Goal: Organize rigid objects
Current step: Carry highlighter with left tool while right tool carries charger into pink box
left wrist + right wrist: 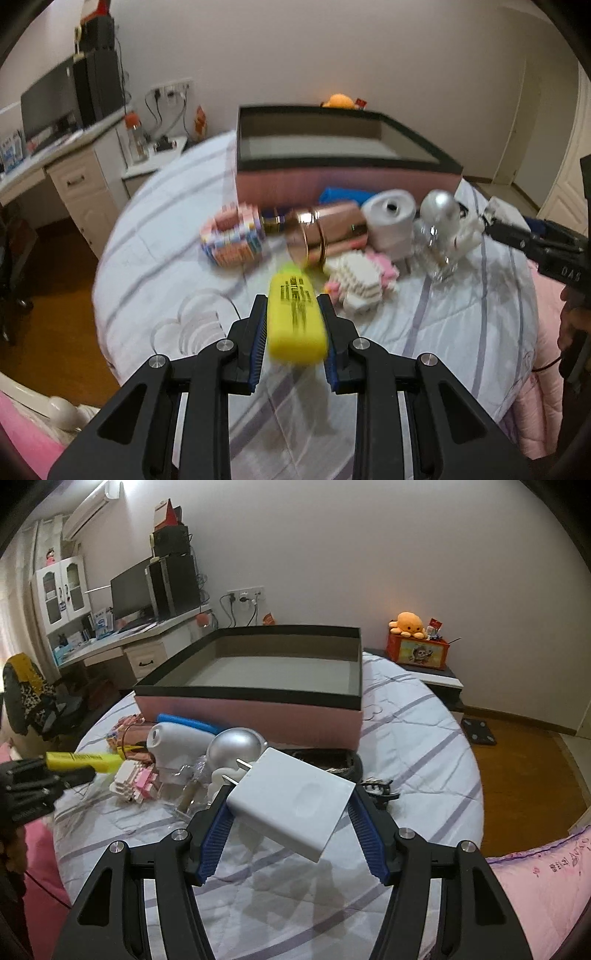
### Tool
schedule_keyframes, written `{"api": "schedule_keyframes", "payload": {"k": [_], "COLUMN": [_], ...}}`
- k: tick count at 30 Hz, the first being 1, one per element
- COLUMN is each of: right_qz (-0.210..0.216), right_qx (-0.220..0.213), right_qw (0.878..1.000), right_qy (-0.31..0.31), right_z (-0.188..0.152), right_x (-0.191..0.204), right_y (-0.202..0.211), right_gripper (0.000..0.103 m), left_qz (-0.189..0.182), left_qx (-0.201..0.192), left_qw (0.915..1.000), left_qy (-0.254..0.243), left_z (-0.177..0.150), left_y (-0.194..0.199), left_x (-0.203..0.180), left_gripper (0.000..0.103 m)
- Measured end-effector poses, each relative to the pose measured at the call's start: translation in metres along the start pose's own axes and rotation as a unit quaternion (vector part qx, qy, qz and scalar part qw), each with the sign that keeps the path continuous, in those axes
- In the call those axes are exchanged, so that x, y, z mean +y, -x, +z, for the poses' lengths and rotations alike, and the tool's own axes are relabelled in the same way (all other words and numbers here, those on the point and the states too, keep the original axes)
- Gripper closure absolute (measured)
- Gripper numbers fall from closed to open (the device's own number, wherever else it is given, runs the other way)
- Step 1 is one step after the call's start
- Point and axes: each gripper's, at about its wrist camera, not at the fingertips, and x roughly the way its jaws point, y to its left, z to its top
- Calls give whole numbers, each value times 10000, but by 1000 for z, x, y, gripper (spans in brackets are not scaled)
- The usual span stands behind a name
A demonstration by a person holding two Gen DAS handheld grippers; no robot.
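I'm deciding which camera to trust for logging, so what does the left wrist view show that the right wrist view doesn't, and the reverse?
Only the left wrist view shows the pastel block basket in full and the bottle with an orange cap on the side cabinet.

Only the right wrist view shows the white charger held between the right gripper fingers, the orange plush octopus in full on its tin, and the black scale on the floor.

Both show the pink box, the yellow highlighter in the left gripper, the silver helmet figure and the striped bedspread.
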Motion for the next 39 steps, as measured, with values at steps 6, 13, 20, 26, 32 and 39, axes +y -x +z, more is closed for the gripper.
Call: {"api": "schedule_keyframes", "payload": {"k": [6, 13, 20, 26, 32, 39], "right_qz": [18, -10, -14, 41, 155, 193], "right_qx": [72, 84, -45, -221, -199, -112], "right_qw": [9999, 9999, 10000, 9996, 9994, 9996], "right_qy": [-99, -99, 12, 175, 237, 164], "right_z": [-4, -3, 8, 28, 33, 28], "right_x": [-6, -7, -6, 0, 3, 1], "right_y": [-5, -5, 0, 1, -7, -13], "right_gripper": [39, 39, 39, 39, 39, 39], "left_qz": [-1, 88, 54, -169, -94, 75], "left_qx": [179, 84, -351, -616, -69, 12], "left_qw": [9998, 9999, 9993, 9975, 9997, 10000], "left_qy": [68, 39, -70, -289, -207, -31], "left_z": [-7, -3, 10, 27, 14, 12], "left_y": [-17, -19, 15, 32, -1, -18], "left_x": [2, 0, -4, -9, -5, -1], "left_gripper": [76, 77, 78, 88, 87, 87]}}
